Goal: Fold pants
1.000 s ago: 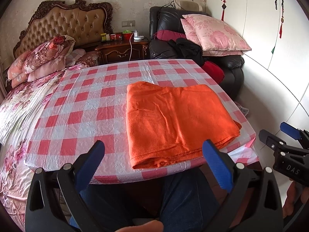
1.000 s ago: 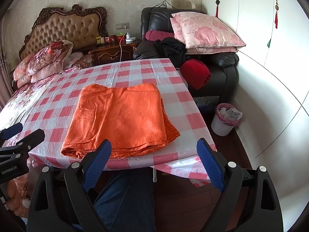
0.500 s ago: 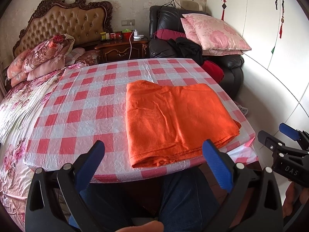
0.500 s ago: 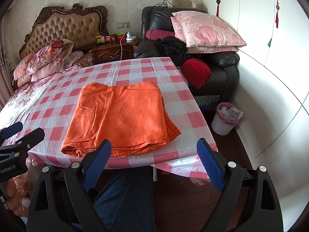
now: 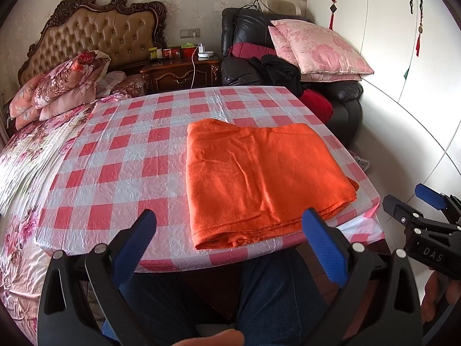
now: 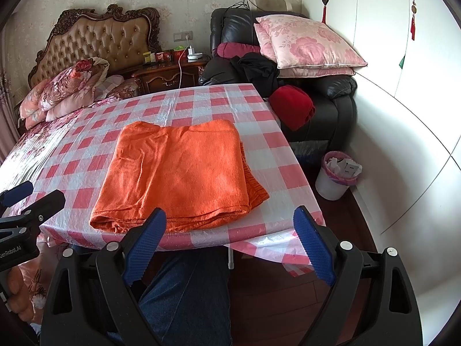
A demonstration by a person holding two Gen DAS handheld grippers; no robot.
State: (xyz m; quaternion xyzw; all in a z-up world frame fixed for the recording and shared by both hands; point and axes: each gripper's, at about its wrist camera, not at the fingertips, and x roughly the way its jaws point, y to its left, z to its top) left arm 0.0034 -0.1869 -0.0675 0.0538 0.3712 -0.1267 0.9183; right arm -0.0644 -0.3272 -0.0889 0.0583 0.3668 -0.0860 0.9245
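The orange pants (image 5: 259, 178) lie folded into a flat rectangle on the red-and-white checked table (image 5: 129, 155), near its front right edge. They also show in the right wrist view (image 6: 178, 173). My left gripper (image 5: 230, 230) is open and empty, held back from the table's front edge above the person's lap. My right gripper (image 6: 229, 230) is open and empty, also short of the front edge. Each gripper shows at the side of the other's view: the right one (image 5: 426, 201), the left one (image 6: 28, 199).
A bed with floral bedding (image 5: 34, 150) adjoins the table on the left. A black armchair with pink pillows (image 6: 305, 46) stands behind right. A red cushion (image 6: 291, 109) and a white waste bin (image 6: 334, 176) sit right of the table. A nightstand (image 5: 181, 72) stands behind.
Both grippers have drifted slightly; the views shift a little. The pants have not moved and both grippers stay open.
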